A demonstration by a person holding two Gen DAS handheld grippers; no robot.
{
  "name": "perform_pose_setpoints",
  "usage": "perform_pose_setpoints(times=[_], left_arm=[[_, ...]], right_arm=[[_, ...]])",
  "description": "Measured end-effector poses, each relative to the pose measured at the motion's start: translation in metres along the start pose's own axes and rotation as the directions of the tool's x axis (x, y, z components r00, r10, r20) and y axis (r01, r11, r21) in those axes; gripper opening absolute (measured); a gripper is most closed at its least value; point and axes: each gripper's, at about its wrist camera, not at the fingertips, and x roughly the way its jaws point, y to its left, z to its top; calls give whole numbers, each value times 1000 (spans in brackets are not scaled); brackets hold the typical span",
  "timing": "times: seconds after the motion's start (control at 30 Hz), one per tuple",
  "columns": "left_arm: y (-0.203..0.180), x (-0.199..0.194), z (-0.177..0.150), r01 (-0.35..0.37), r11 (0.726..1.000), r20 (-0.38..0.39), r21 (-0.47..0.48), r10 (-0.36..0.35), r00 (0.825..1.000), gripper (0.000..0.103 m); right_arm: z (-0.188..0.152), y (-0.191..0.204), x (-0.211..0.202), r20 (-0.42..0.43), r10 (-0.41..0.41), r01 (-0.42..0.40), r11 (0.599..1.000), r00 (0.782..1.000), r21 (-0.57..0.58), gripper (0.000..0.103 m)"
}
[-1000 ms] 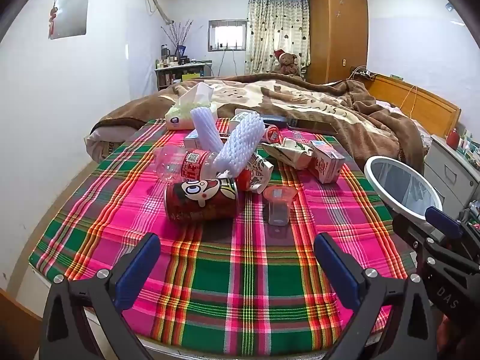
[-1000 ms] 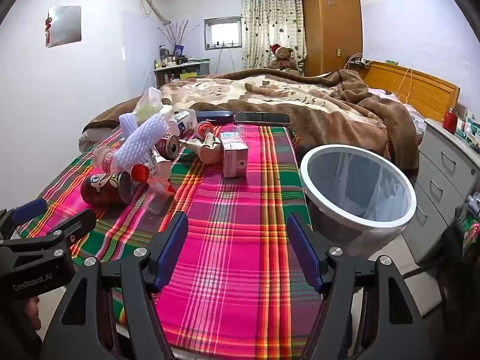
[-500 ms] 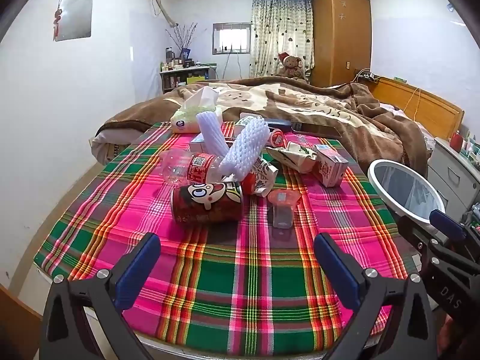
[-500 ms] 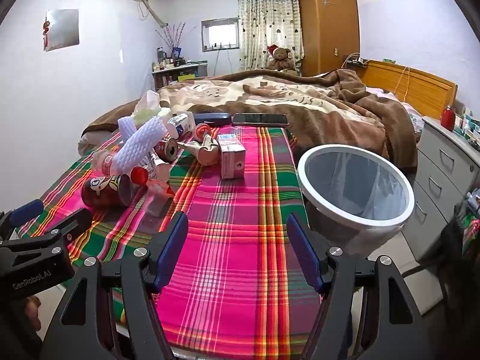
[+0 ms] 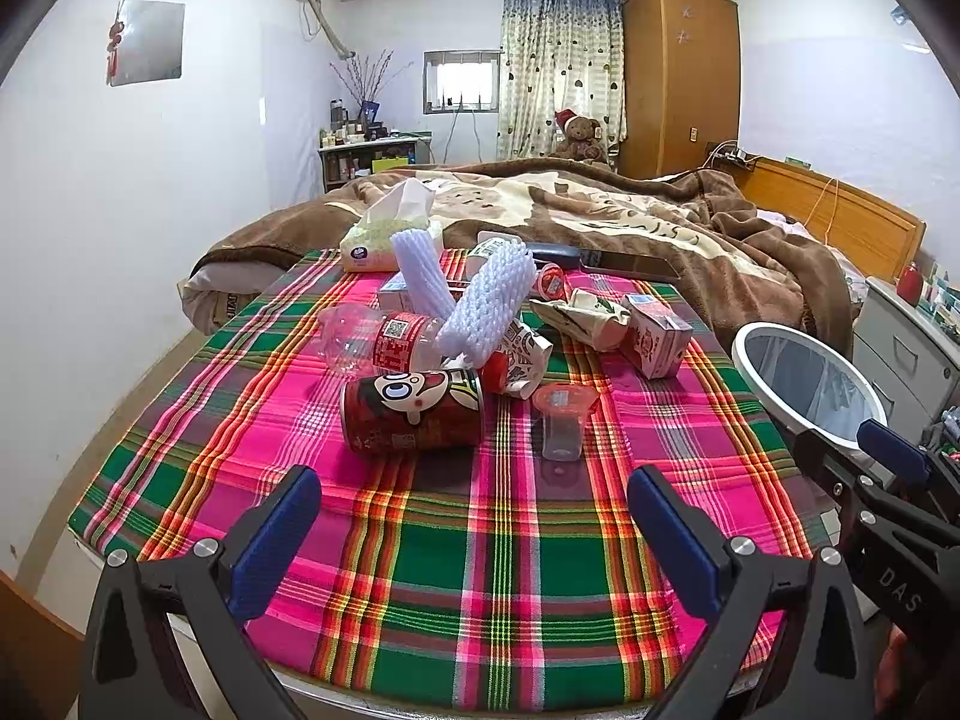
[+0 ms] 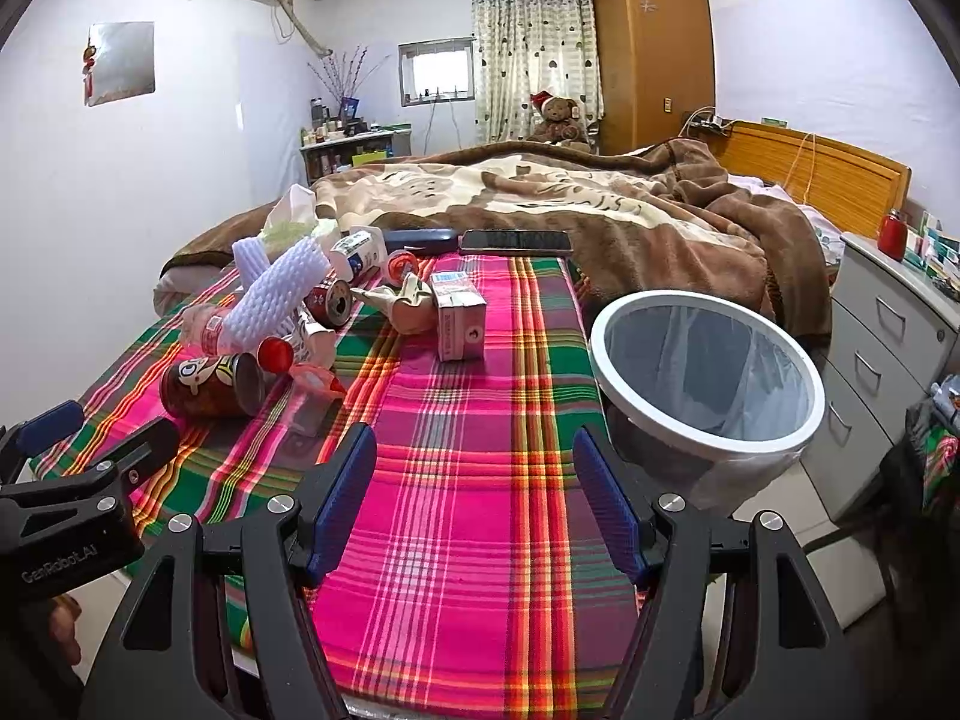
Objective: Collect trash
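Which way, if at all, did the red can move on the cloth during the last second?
No; the red can keeps its place on the plaid cloth, beside the clear cup.

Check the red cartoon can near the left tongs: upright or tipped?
Tipped. The red cartoon can lies on its side on the plaid cloth.

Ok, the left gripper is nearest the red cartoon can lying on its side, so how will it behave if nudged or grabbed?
The red can lies on its side on the plaid cloth, so a nudge would probably roll it. It looks rigid and round, so jaws may slip unless they close across its body. Probably light if empty, though I cannot tell.
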Motion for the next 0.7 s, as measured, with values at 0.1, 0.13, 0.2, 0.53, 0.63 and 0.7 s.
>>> perform_pose_setpoints(times=[0.1,0.13,0.2,0.53,0.63,0.7], left_arm=[[-1,0,1,2,1000,1,2,-2,1000,103],[-1,0,1,1,1000,1,1,-1,1000,103],[-1,-1,1,2,1000,1,2,-2,1000,103],[-1,-2,1,3,1000,6,1,-3,1000,103],[-1,-3,0,6,1000,4,0,-6,1000,103],[0,-3,0,7,1000,5,0,-7,1000,103]], right_arm=[[0,0,0,0,-1,1,1000,1000,0,70],[0,0,0,0,-1,1,1000,1000,0,70],[0,0,0,1,-1,1,1000,1000,0,70],[0,-1,0,-1,0,0,1000,1000,-3,70],[0,-2,-1,0,-2,2,1000,1000,-2,70],[0,-2,-1,0,-3,3,1000,1000,-4,70]])
